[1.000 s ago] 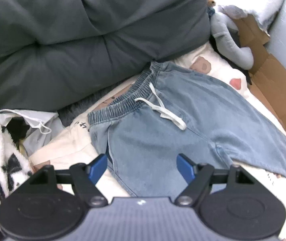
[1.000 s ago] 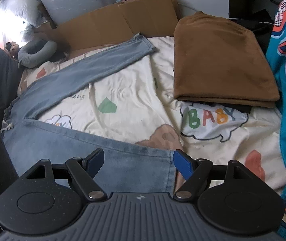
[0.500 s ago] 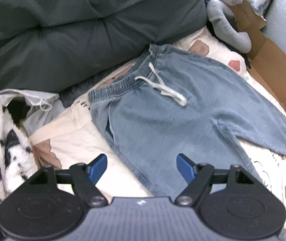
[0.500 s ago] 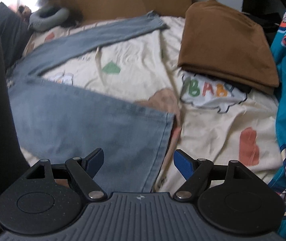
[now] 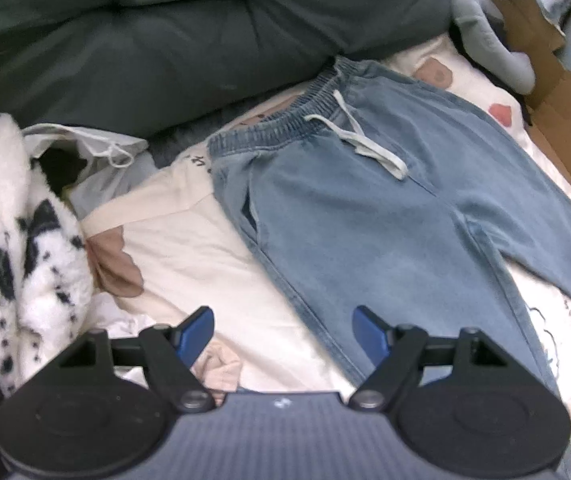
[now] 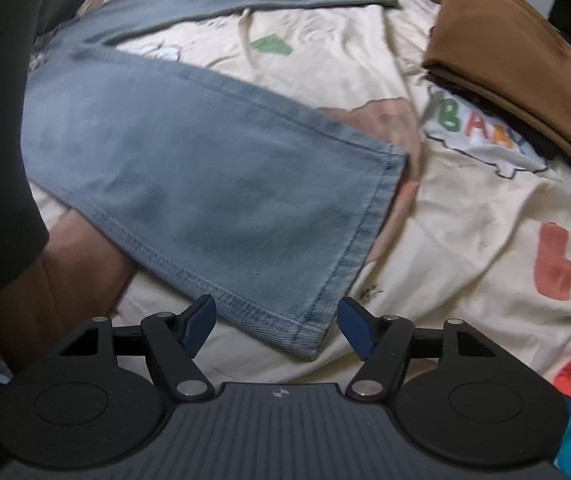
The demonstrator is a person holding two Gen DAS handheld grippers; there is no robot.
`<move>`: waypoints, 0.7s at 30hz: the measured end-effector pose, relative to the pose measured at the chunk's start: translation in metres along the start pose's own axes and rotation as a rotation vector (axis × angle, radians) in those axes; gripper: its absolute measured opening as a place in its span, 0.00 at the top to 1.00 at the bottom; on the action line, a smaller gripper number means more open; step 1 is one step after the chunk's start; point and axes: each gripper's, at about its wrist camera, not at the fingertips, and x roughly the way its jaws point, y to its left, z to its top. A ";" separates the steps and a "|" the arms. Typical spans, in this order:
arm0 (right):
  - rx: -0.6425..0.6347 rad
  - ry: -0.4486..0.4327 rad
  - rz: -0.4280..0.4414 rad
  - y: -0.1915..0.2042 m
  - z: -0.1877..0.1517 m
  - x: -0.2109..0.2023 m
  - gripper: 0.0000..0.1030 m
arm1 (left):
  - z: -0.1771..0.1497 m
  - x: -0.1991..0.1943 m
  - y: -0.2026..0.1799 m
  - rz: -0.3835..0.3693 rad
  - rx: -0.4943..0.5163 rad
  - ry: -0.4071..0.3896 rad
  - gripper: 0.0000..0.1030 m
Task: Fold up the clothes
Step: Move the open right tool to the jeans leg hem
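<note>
Spread flat across cream cartoon-print bedsheet (image 5: pixel 189 240): light blue denim drawstring trousers (image 5: pixel 365 216), elastic waistband toward dark grey cushion (image 5: pixel 165 32), white drawstring (image 5: pixel 365 140) loose on front. Left tongs (image 5: pixel 283 334) wide apart, empty, poised over trousers' outer side seam. Right tongs (image 6: pixel 275 326) likewise wide, empty, just above hem corner of nearer trouser leg (image 6: pixel 213 184); farther leg stretched toward cardboard at bed edge. Folded brown garment (image 6: pixel 505 52) stacked well apart to right. Fluffy white black-spotted fabric (image 5: pixel 9 240) at far left.
</note>
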 end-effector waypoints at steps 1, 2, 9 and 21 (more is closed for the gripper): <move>-0.009 0.000 -0.001 0.002 0.000 0.003 0.32 | 0.000 0.001 0.001 0.003 -0.008 0.003 0.24; -0.018 0.001 -0.001 0.004 0.000 0.007 0.34 | -0.001 0.002 0.002 0.003 -0.018 0.008 0.24; -0.072 0.027 -0.004 0.017 0.002 0.032 0.34 | -0.005 0.007 0.000 0.007 -0.017 0.022 0.24; -0.147 0.096 -0.077 0.038 -0.003 0.059 0.32 | -0.005 0.017 0.001 -0.004 -0.044 -0.001 0.24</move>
